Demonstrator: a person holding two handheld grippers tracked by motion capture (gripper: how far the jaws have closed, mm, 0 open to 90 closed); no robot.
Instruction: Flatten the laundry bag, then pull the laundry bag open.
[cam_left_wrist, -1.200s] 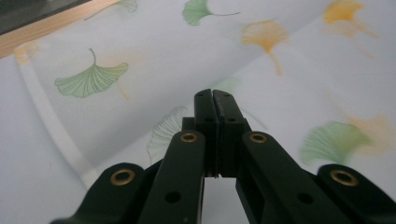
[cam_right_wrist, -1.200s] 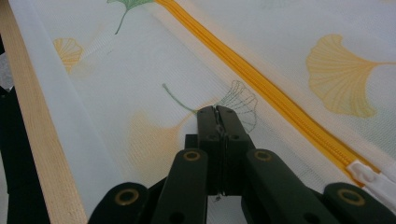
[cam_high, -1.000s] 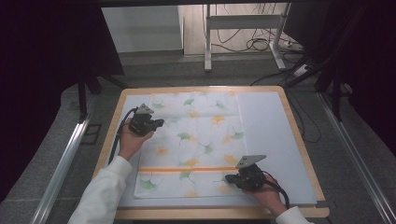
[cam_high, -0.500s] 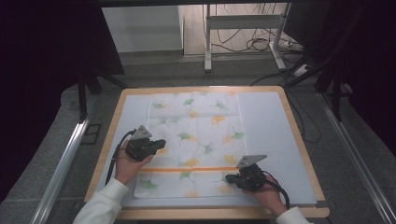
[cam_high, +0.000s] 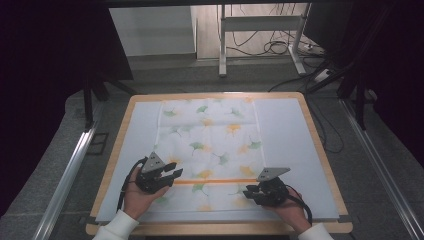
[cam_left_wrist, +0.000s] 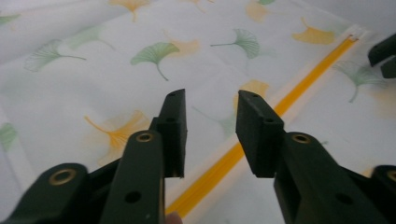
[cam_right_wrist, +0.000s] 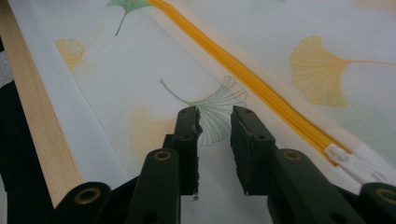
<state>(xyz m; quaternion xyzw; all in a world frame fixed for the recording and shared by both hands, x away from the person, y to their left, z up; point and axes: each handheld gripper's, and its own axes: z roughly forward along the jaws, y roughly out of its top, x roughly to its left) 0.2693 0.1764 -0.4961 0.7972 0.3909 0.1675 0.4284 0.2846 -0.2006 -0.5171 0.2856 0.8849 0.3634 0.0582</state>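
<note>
Wooden-edged table (cam_high: 320, 150), leaf-print cloth (cam_high: 210, 130) flat on it. High view: left gripper (cam_high: 172, 176) and right gripper (cam_high: 250, 192) at cloth's near end by the orange zipper (cam_high: 220, 181).
Left gripper view: jaws just opened, nothing between.
Right gripper view: jaws just opened, empty, over cloth (cam_right_wrist: 140, 84).

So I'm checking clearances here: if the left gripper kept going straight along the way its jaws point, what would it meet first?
Probably the leaf-print cloth itself: the left gripper, jaws apart with nothing between them, points low across it toward the orange zipper. Depth is hard to judge.
</note>
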